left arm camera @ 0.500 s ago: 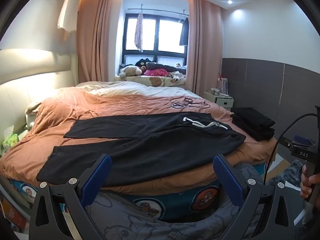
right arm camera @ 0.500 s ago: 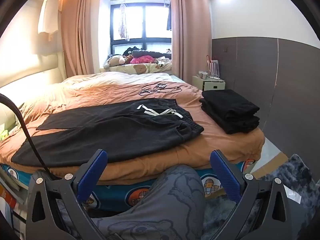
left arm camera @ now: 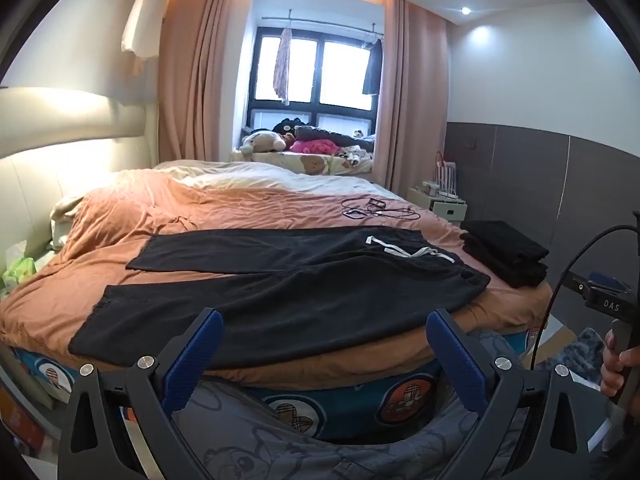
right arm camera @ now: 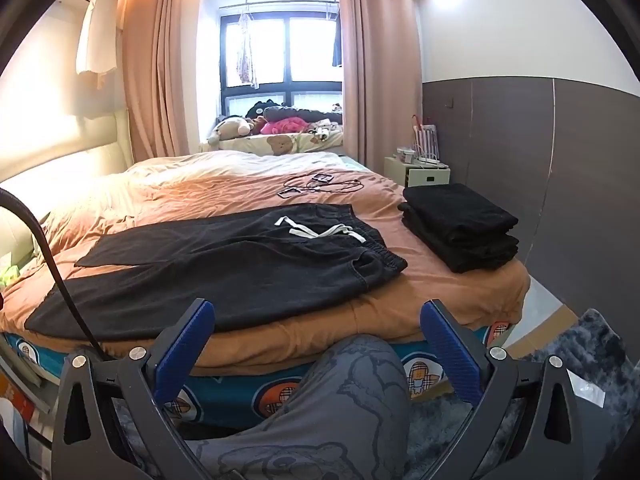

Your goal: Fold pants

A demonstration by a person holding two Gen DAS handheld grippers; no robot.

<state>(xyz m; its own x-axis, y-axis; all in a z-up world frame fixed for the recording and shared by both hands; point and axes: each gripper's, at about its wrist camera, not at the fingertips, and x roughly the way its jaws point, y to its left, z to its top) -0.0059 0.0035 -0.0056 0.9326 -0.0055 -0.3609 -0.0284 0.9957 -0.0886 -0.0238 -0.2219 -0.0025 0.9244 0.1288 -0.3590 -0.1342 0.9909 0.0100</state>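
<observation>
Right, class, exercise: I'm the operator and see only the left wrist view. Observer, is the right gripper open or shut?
Observer: Open; the right gripper has its blue-padded jaws wide apart, empty, short of the black drawstring pants.
Operator: What's beneath it?
Observer: The person's knee in grey bear-print fabric.
Operator: Anything crossing the pants?
Observer: A black cable passes in front of the near leg's hem end.
</observation>
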